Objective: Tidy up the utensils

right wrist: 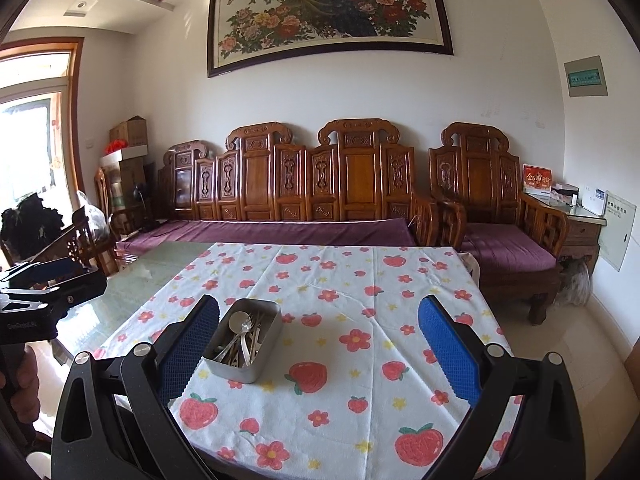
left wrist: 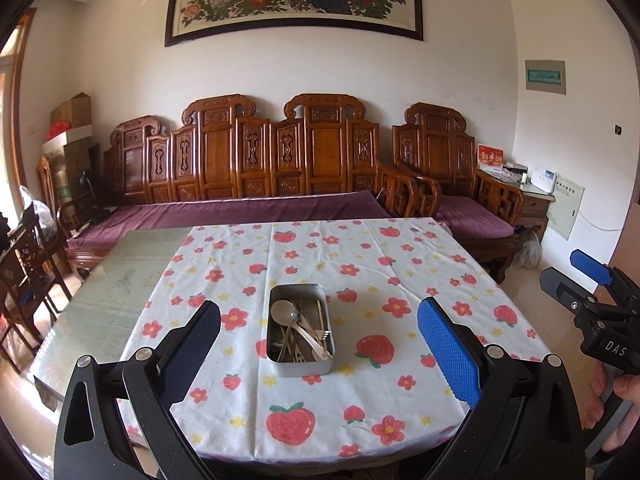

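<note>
Utensils [left wrist: 301,330] lie heaped in a metal tin [left wrist: 300,364] near the middle of the table [left wrist: 104,292], on the flowered cloth [left wrist: 360,420], closer to the near edge than the far one. Spoons, a fork and what look like chopsticks cross over each other, handles pointing every way; nothing lies loose on the cloth. That would fit either a jumble waiting to be sorted out or pieces already gathered into their tin, and the pictures do not settle which.

Left gripper [left wrist: 318,352] hangs above the near edge with the tin straight ahead between its spread jaws, holding nothing. Right gripper [right wrist: 318,354] sits further toward the right edge, jaws likewise wide apart and empty, with the tin off to its left just beyond its left finger.

Risks, as I judge them: the pieces are thin, shiny and tangled, so pinching one could drag its neighbours up or let it slip and clatter out. The tin looks light and stands on loose cloth, so a push on its wall could slide or tip it, or ruck the cloth toward the near edge. The two grippers working one small tin could also knock together.
</note>
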Demonstrator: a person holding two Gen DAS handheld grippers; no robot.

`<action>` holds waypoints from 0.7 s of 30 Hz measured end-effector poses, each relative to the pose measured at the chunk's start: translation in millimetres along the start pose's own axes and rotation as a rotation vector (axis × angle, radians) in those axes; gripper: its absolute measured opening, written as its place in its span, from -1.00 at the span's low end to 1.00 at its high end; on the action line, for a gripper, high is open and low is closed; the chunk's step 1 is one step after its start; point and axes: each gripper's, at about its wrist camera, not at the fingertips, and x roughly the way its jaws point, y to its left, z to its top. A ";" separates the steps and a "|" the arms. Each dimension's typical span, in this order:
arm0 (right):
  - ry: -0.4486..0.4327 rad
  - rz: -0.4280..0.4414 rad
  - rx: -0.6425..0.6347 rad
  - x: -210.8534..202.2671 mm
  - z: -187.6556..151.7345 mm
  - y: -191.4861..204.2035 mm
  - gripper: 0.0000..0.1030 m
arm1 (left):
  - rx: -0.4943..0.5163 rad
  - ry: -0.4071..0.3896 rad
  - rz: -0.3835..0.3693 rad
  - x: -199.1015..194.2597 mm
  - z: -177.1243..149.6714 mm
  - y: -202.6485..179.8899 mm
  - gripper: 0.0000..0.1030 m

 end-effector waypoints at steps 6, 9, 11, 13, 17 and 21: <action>-0.001 -0.001 0.001 -1.9 -0.2 -0.3 0.95 | -0.005 -0.002 0.011 0.3 -1.3 0.9 0.85; -0.002 -0.001 0.002 -2.0 -0.1 -0.6 0.95 | -0.007 -0.002 0.012 0.5 -1.0 1.1 0.85; -0.001 0.000 0.002 -2.3 0.1 -1.0 0.95 | -0.005 -0.003 0.014 1.0 -2.0 0.5 0.85; 0.000 0.001 0.002 -1.0 0.1 -1.4 0.95 | -0.006 -0.003 0.014 1.0 -2.5 0.2 0.85; 0.001 0.003 0.004 -1.6 0.2 -2.5 0.95 | -0.005 -0.004 0.015 1.0 -2.2 0.5 0.85; 0.001 0.002 0.003 -0.9 0.6 -2.4 0.95 | -0.006 -0.004 0.013 1.7 -2.8 0.6 0.85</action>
